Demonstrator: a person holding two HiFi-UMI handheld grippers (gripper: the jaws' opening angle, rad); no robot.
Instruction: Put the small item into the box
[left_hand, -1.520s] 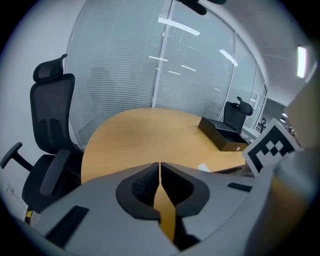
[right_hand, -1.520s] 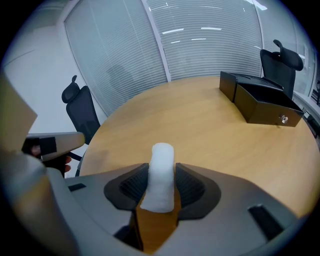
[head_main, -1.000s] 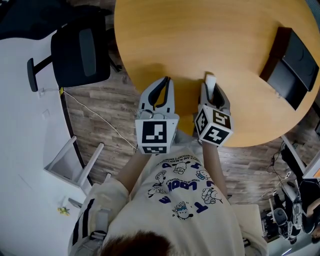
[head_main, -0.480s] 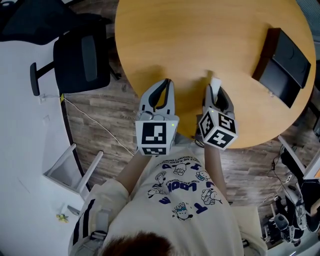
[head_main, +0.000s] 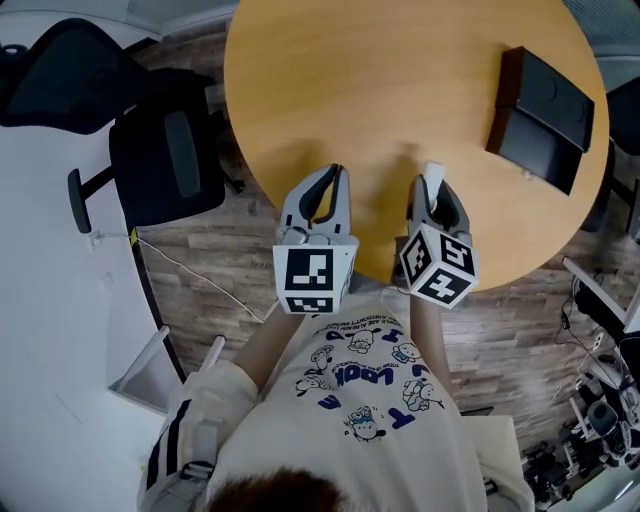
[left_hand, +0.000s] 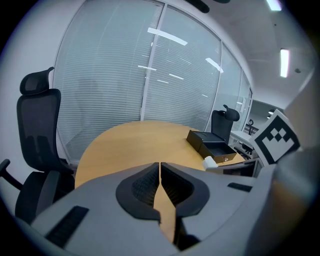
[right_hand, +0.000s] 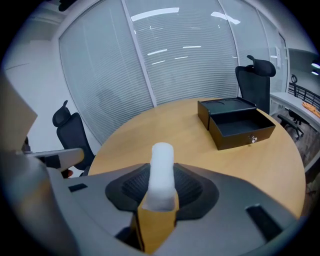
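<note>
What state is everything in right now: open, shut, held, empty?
black box: open, lid swung back, resting on the table, nothing visible inside.
small white item: clamped upright between the right gripper's jaws.
right gripper: shut on the small white item.
left gripper: jaws together, nothing between them.

Bare round table gives open passage to the black box at its far right edge.
</note>
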